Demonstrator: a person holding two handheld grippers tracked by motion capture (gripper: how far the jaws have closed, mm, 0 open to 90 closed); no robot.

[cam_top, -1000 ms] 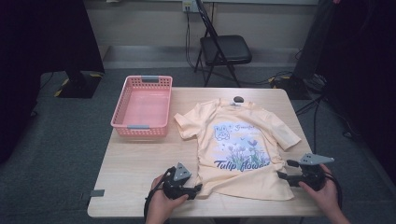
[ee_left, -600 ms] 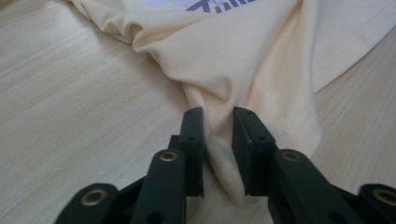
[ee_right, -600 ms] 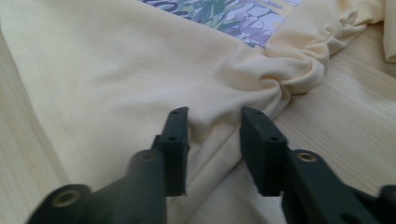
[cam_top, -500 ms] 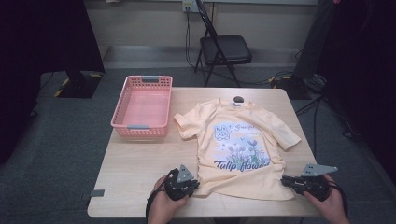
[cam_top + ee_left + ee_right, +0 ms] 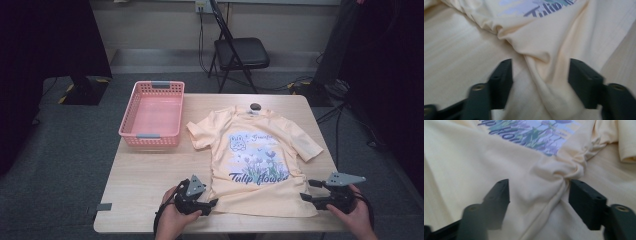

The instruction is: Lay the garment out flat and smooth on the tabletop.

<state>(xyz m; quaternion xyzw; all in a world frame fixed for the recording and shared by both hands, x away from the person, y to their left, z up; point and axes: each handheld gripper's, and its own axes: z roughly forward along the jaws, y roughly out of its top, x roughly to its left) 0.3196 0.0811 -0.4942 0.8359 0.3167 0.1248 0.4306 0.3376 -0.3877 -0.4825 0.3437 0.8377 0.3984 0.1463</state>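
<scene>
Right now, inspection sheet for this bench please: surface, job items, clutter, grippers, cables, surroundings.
Surface: wooden table, level.
Job items: T-shirt print side up, bottom hem corners bunched.
Clutter: pink basket at far left, nothing seen inside; small dark disc by the collar.
Grippers: left gripper and right gripper at the hem corners, jaws just opened, fabric between them, not pinched.
Cables: gripper leads at the near edge; floor leads behind.
Surroundings: folding chair, grey floor.

Both tongs (image 5: 212, 204) (image 5: 306, 190) open at tee (image 5: 255, 160) hem; basket (image 5: 152, 115) nearby
</scene>
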